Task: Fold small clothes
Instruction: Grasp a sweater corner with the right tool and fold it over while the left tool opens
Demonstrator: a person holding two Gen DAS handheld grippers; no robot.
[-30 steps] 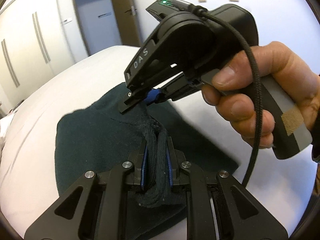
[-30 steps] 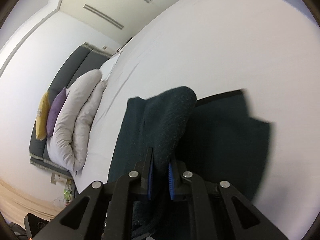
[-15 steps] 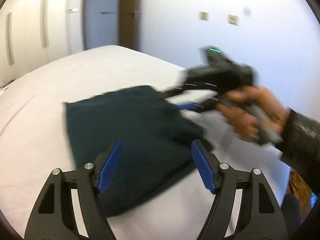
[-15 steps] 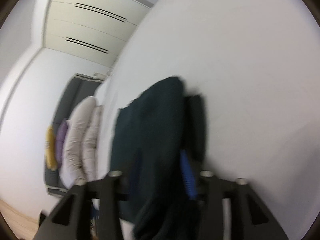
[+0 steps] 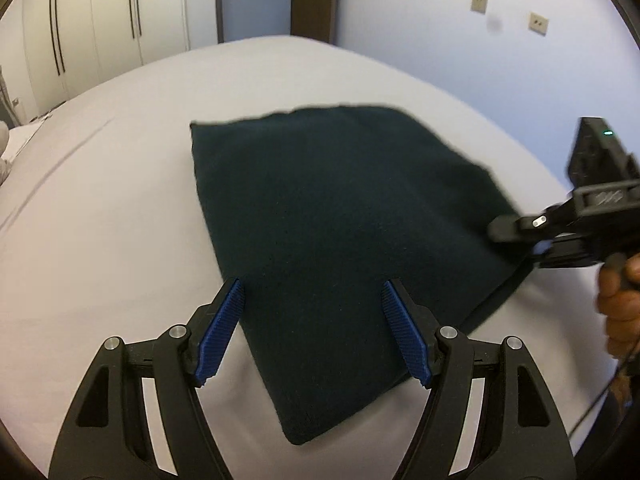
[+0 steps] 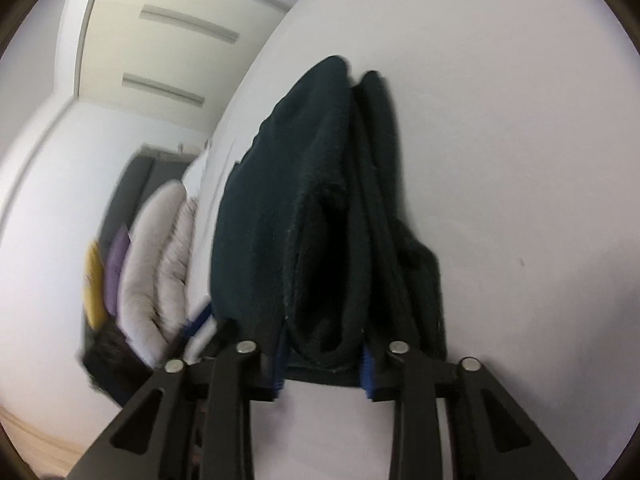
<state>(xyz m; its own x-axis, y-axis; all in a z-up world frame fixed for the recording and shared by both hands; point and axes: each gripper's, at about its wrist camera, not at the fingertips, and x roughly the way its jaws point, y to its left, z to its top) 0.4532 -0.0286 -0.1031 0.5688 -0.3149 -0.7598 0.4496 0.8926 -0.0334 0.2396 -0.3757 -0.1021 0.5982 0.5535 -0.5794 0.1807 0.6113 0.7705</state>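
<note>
A dark green garment (image 5: 340,220) lies folded into a flat rectangle on the white bed (image 5: 100,220). My left gripper (image 5: 312,320) hovers open over its near end, blue pads wide apart, with nothing pinched. My right gripper (image 5: 536,236), held in a person's hand (image 5: 620,292), is at the garment's right edge. In the right wrist view the jaws of my right gripper (image 6: 324,356) are closing, and a thick folded edge of the garment (image 6: 304,200) fills the gap between the blue pads.
White wardrobe doors (image 5: 80,40) and a brown door (image 5: 316,0) stand beyond the bed's far end. A rolled white duvet (image 6: 152,264) with purple and yellow cushions (image 6: 106,276) lies at the headboard. Bare sheet (image 6: 500,160) surrounds the garment.
My left gripper let go of the garment, opened wide and drew back. The raised fold now lies flat. My right gripper opened, moved to the garment's right edge and is closing there.
</note>
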